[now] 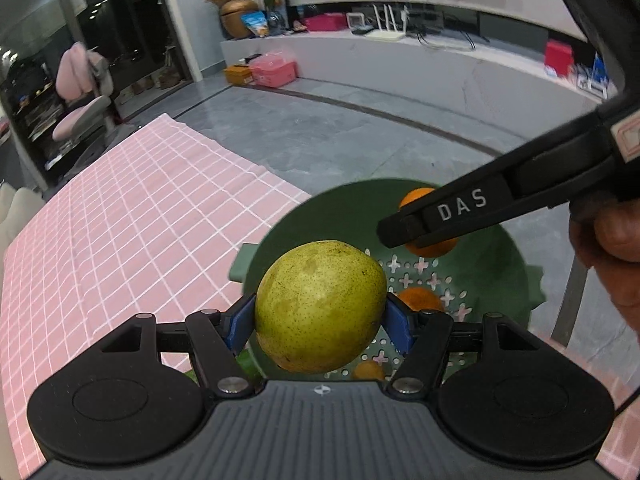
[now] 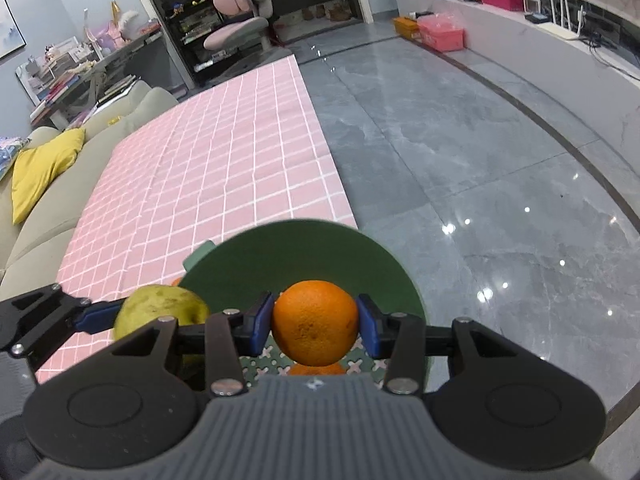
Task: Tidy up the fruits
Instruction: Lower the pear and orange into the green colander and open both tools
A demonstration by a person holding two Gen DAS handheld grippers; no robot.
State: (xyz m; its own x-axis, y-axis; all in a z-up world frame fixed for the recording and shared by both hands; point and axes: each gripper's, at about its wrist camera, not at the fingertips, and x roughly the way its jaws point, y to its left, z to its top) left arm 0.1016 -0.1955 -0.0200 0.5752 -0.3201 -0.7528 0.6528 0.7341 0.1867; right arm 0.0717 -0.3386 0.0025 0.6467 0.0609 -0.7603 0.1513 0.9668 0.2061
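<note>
Over green colander [image 1: 500,264], on pink-checked counter [image 1: 120,220]: partway through. Two or three oranges [image 1: 420,298] already inside. Left gripper [image 1: 320,316] clamped on pear [image 1: 320,304]; right gripper [image 2: 316,324] clamped on orange [image 2: 316,322]. Both held just above the bowl, unreleased.

You hold pear [image 1: 320,306], yellow-green with small dark speckles, pinched at both sides above near edge of green basket [image 1: 496,268]. You hold orange [image 2: 315,322], round and bright, pinched above basket's perforated bottom. Two more oranges [image 1: 420,299] lie in basket, one [image 1: 368,370] partly hidden under pear.
</note>
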